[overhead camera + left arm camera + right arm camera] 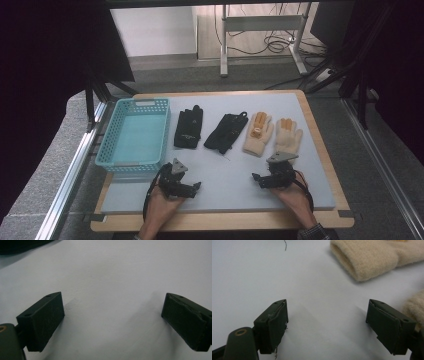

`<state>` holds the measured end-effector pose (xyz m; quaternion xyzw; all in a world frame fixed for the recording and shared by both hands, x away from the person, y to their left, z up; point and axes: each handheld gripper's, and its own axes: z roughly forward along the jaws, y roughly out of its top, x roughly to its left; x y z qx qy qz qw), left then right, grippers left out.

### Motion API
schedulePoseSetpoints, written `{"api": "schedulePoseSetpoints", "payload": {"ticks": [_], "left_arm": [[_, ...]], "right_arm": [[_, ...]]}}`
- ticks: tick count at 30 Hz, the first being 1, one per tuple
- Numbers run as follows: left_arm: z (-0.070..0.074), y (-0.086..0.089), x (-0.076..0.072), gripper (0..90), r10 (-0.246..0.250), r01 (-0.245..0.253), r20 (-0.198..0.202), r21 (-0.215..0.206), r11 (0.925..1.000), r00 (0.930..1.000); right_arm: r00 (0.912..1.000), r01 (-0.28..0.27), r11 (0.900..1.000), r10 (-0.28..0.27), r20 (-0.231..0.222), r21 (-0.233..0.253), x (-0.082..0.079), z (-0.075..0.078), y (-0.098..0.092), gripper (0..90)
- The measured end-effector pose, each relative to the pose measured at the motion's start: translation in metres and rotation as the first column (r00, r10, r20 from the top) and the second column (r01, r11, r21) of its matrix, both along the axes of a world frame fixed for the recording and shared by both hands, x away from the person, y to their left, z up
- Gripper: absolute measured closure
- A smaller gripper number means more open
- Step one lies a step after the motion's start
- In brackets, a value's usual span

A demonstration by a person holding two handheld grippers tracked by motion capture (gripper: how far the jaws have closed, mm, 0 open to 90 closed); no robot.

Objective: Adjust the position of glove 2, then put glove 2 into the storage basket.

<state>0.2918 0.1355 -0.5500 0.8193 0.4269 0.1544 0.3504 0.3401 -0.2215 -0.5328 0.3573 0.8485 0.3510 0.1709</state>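
Note:
Four gloves lie in a row on the pale grey mat (pixel 225 180): two black gloves (pixel 188 128) (pixel 226 131) and two cream knit gloves (pixel 257 135) (pixel 288 136) with orange fingertips. My left gripper (pixel 177 181) (pixel 112 320) rests low over bare mat near the front, below the black gloves, open and holding nothing. The right gripper (pixel 275 173) (pixel 327 325) sits just in front of the cream gloves, also open and holding nothing. In the right gripper view one cream cuff (pixel 364 260) lies ahead, and the other cuff (pixel 414 305) is beside the right-hand jaw.
An empty light blue basket (pixel 142 102) stands at the table's left side, just behind the left gripper. The mat lies on a wooden tabletop (pixel 320 150). A dark shape (pixel 20 246) crosses the top left corner of the left gripper view.

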Motion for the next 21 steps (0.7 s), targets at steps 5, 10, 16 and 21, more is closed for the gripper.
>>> {"api": "schedulePoseSetpoints", "payload": {"ticks": [5, 10, 16, 21], "left_arm": [[0.000, 0.000, 0.000, 4.8, 0.001, -0.001, 0.001, 0.000, 1.0000, 1.0000], [0.000, 0.000, 0.000, 5.1, 0.002, -0.002, 0.001, 0.000, 1.0000, 1.0000], [0.000, 0.000, 0.000, 5.1, 0.002, -0.002, 0.001, -0.001, 1.0000, 1.0000], [0.000, 0.000, 0.000, 5.1, 0.002, -0.002, 0.001, -0.001, 1.0000, 1.0000]], "right_arm": [[1.0000, 0.006, 1.000, -0.006, 0.001, 0.001, -0.001, 0.000, 0.000, 18.5], [0.9999, 0.007, 1.000, -0.007, -0.008, 0.001, 0.000, 0.003, 0.001, 20.8], [0.9997, -0.007, 1.000, 0.008, -0.023, 0.019, 0.003, 0.008, 0.004, 20.9], [0.9996, -0.007, 0.998, 0.009, -0.026, 0.057, 0.009, 0.014, 0.008, 20.9]]}}
